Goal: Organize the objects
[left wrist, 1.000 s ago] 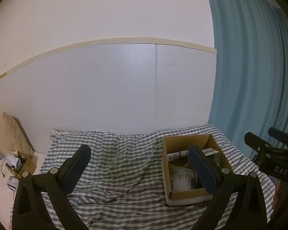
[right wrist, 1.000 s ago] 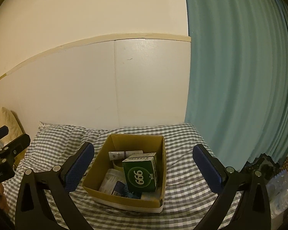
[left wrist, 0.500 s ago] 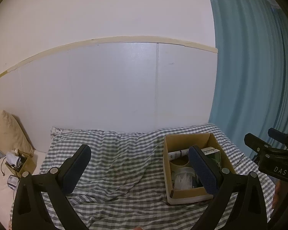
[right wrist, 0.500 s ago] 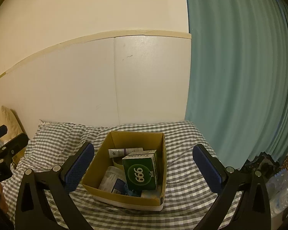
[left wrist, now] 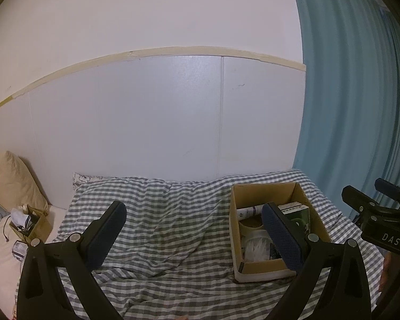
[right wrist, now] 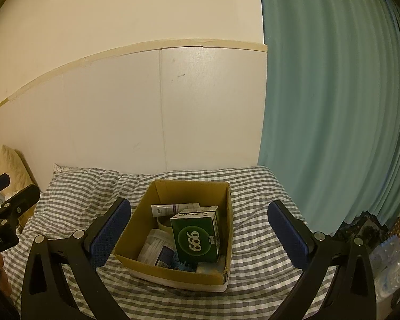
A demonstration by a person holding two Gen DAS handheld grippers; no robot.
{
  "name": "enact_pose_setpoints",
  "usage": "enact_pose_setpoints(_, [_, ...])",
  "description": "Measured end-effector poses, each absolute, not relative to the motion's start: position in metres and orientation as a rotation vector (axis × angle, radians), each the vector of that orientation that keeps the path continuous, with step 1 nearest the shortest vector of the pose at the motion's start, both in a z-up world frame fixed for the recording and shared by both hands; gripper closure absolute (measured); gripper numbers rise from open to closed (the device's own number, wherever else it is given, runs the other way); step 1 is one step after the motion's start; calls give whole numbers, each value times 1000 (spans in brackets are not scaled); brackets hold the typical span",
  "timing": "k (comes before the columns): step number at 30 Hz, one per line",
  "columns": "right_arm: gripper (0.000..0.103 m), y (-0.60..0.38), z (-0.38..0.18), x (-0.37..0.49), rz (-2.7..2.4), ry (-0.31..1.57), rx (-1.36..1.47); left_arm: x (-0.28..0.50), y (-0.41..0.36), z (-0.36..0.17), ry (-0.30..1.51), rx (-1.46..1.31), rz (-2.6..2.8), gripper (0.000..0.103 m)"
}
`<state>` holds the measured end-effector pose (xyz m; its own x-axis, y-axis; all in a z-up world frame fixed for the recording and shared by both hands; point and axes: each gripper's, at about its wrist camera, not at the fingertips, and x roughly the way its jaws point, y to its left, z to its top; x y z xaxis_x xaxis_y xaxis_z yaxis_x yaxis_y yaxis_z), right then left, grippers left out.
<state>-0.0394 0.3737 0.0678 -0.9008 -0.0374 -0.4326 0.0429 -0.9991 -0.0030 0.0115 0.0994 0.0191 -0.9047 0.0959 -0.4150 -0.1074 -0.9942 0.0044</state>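
An open cardboard box (right wrist: 228, 229) (left wrist: 236, 240) rests on a grey checked bedsheet (left wrist: 160, 234). Inside it stand a green carton (right wrist: 197, 237) marked 666, a white tube (right wrist: 170, 209), a tape roll (right wrist: 164, 222) and a clear plastic tub (right wrist: 153, 248). My right gripper (right wrist: 198, 233) hovers open in front of the box, its blue pads wide apart and holding nothing. Over the sheet, left of the box, my left gripper (left wrist: 194, 236) is open and holds nothing; its right pad overlaps the box in the view. The right gripper's body (left wrist: 381, 226) shows at the far right of the left wrist view.
A white panelled wall (left wrist: 160, 122) backs the bed and a teal curtain (right wrist: 333, 106) hangs on the right. A beige pillow (left wrist: 10, 181) and a small box of clutter (left wrist: 26, 221) sit at far left. Bags and bottles (right wrist: 386, 237) crowd the right edge.
Both views have risen slightly, so the box and bed sit a little lower and farther in frame. Both grippers stay open and hold nothing.
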Motion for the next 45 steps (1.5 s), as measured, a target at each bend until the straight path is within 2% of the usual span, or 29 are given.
enact_pose_setpoints(45, [0, 371, 63, -42, -3011, 34, 727, 8, 101, 19, 65, -683, 2967, 0])
